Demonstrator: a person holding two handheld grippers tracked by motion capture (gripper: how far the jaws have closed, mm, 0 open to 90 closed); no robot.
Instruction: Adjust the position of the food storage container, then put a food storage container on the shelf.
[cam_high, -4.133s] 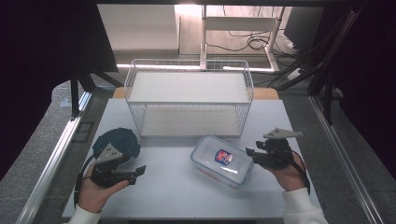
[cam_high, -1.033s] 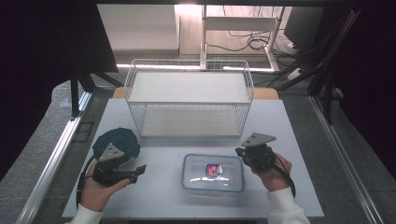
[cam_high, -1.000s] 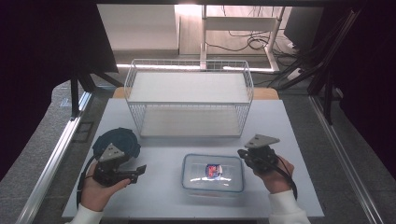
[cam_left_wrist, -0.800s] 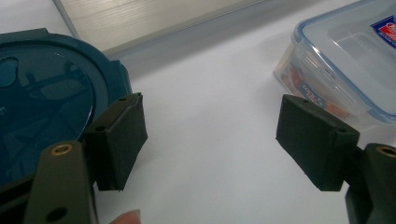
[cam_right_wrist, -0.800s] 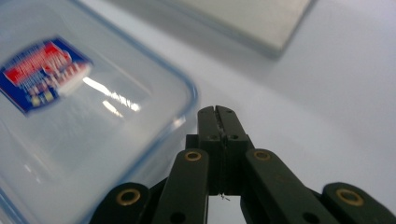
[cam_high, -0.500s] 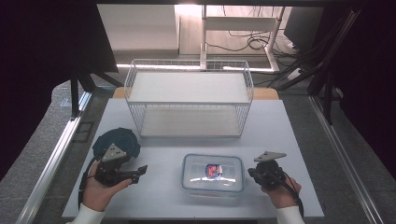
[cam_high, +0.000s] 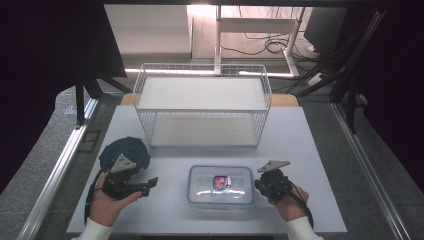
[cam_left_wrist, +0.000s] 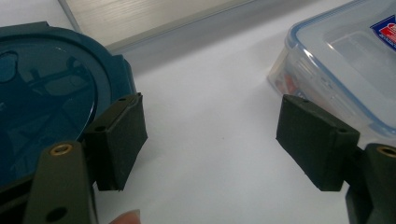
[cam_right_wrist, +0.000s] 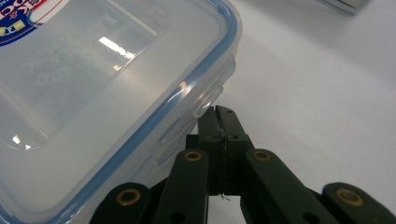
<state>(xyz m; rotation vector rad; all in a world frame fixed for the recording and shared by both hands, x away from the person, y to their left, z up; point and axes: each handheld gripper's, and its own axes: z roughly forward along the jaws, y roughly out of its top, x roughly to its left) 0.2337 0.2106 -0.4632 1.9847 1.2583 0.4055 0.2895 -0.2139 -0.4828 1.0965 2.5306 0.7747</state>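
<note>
A clear plastic container (cam_high: 221, 185) with a blue-rimmed lid and a red-and-blue label lies on the white table near the front. My right gripper (cam_high: 260, 184) is at its right end, jaws shut with nothing between them. In the right gripper view the shut tips (cam_right_wrist: 222, 114) sit right at a corner latch tab of the container (cam_right_wrist: 93, 93); I cannot tell if they touch it. My left gripper (cam_high: 150, 182) rests to the left of the container, jaws open and empty. In the left gripper view the gripper (cam_left_wrist: 217, 140) points at bare table between a dark teal round lid (cam_left_wrist: 42, 98) and the container (cam_left_wrist: 345, 60).
A white wire basket shelf (cam_high: 202, 105) stands at the back middle of the table. The dark teal round lid (cam_high: 125, 152) lies just behind my left hand. The table's front edge (cam_high: 200, 232) is close to both hands.
My right gripper has come down and toward the near side, from beside the container's far right corner to its right end near the table surface. The left gripper and the container have not moved.
</note>
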